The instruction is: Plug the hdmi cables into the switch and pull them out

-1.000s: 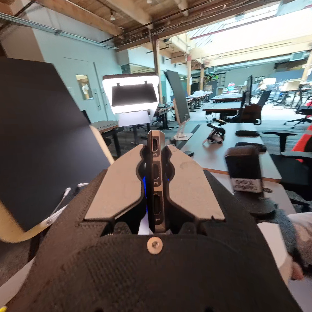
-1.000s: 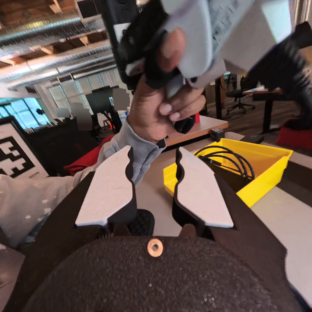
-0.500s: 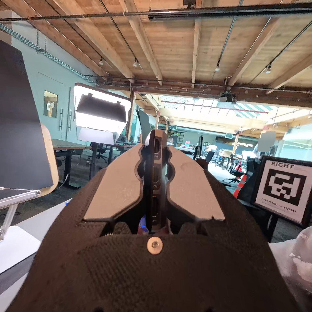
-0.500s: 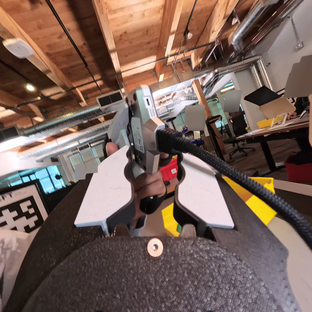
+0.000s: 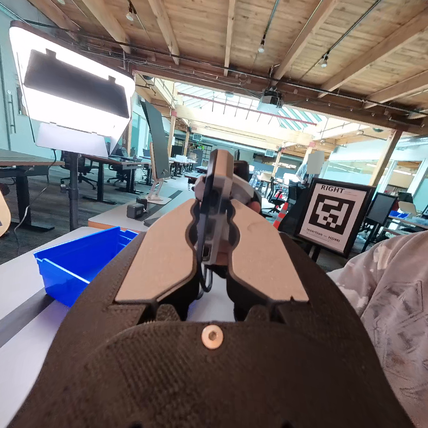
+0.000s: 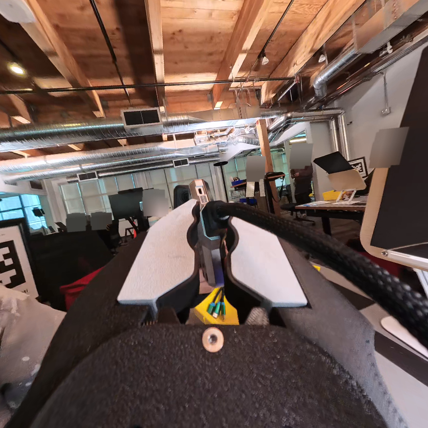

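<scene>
My left gripper (image 5: 214,203) is shut on the silver HDMI switch (image 5: 220,166), held edge-on and upright above the table. In the right wrist view the switch (image 6: 200,192) stands between my right gripper's fingers. My right gripper (image 6: 212,208) is shut on the black HDMI plug (image 6: 209,223), which sits in the switch. Its thick braided cable (image 6: 324,250) runs off over the right finger to the lower right. Part of the grey right gripper (image 5: 243,192) shows behind the switch in the left wrist view. A thin cable with green ends (image 6: 215,308) hangs below the switch.
A blue bin (image 5: 76,259) sits on the white table (image 5: 18,278) at the left. A yellow bin (image 6: 201,312) lies below the right gripper. A framed marker sign (image 5: 331,213) stands at the right, a black board on a stand (image 6: 398,185) close by. A sleeve (image 5: 382,301) fills the right edge.
The right gripper has moved in onto the switch and its jaws have closed around the plug. The left gripper has tilted down and turned, bringing the blue bin into view.
</scene>
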### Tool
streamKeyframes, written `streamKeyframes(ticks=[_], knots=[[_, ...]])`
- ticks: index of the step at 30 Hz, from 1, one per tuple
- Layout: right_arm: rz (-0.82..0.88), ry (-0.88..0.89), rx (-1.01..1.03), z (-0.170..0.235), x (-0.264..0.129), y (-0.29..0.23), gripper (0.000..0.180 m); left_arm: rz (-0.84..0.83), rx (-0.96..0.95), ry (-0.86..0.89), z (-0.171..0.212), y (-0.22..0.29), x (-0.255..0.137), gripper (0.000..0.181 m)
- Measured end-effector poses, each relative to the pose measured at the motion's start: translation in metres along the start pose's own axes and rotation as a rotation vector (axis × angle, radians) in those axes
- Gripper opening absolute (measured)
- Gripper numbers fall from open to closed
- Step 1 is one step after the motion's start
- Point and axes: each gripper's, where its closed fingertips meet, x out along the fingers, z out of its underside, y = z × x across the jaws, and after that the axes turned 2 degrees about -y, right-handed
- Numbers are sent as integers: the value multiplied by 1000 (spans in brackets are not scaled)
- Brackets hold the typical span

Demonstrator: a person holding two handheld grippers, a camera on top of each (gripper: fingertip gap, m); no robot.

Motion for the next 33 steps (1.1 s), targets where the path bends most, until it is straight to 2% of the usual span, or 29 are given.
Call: streamKeyframes(ticks=[5,11,16,19,20,22,24,29,33], knots=[[17,-67,112,-3,0,-4,17,-15,78,-57,10,1,1,36],[-41,-93,136,-5,0,-17,18,13,139,-94,21,10,8,21],[-26,-106,-66,-5,-6,-16,19,96,-51,-110,25,16,11,21],[-6,-169,-106,-1,-12,-9,22,151,-171,-105,33,13,14,21],[-19,-213,-101,4,-15,-8,26,157,-189,-101,35,12,16,21],[-25,-355,-106,23,-18,-6,45,163,-231,-63,31,10,16,21],[4,-375,-134,28,-16,-2,45,141,-206,-75,32,6,13,21],[-23,-386,-96,39,-11,-3,25,132,-159,-126,41,7,14,21],[-47,-407,-81,42,-13,-4,23,128,-132,-159,45,7,13,22]])
